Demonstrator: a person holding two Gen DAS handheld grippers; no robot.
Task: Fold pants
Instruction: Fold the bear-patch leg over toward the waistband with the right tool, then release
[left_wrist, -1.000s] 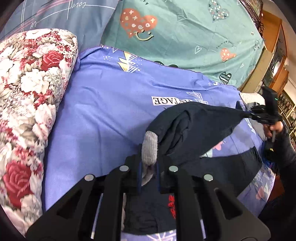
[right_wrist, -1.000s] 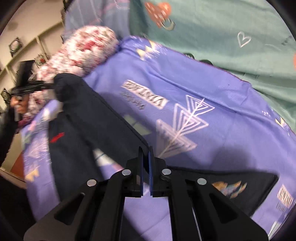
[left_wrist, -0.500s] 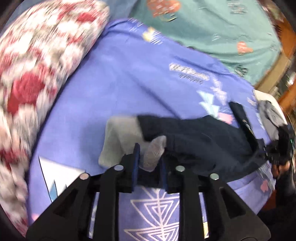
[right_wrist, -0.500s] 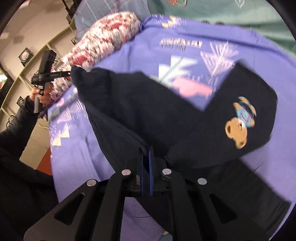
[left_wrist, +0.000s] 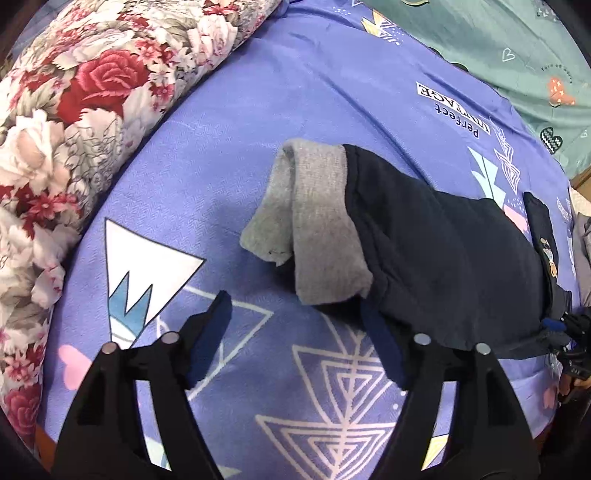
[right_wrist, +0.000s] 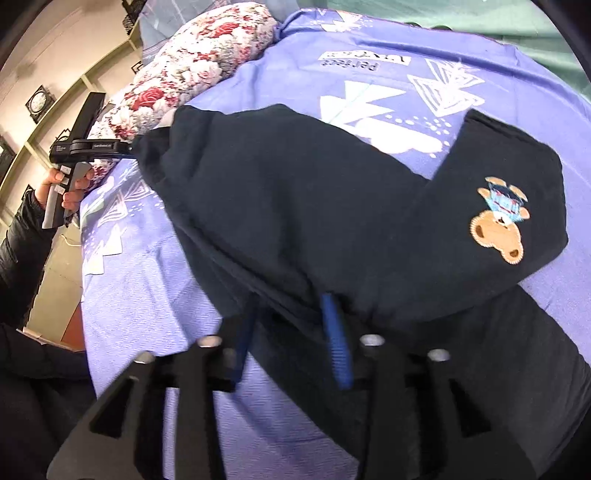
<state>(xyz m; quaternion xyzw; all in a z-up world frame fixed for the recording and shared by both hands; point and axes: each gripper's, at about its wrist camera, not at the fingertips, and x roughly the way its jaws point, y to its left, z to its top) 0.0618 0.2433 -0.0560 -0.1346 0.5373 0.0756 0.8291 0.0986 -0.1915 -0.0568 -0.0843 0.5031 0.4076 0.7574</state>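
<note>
Dark navy pants (left_wrist: 443, 251) with grey cuffs (left_wrist: 317, 221) lie folded on the purple bedsheet (left_wrist: 258, 110). A bear patch (right_wrist: 498, 229) shows on them in the right wrist view, where the pants (right_wrist: 295, 206) fill the middle. My left gripper (left_wrist: 295, 314) is open and empty, just short of the grey cuffs. My right gripper (right_wrist: 291, 310) is open at the pants' near edge, its fingers (right_wrist: 334, 339) beside the cloth. The left gripper also shows far left in the right wrist view (right_wrist: 125, 147), at the cuff end.
A floral pillow (left_wrist: 74, 110) lies along the left of the bed. A teal sheet with hearts (left_wrist: 517, 48) covers the far side. Wall shelves (right_wrist: 37, 122) stand beyond the bed's left edge. The right gripper (left_wrist: 569, 332) shows at the right edge of the left wrist view.
Both grippers have opened and let go of the pants. The cuff end now lies flat on the sheet, and the pants rest folded over.
</note>
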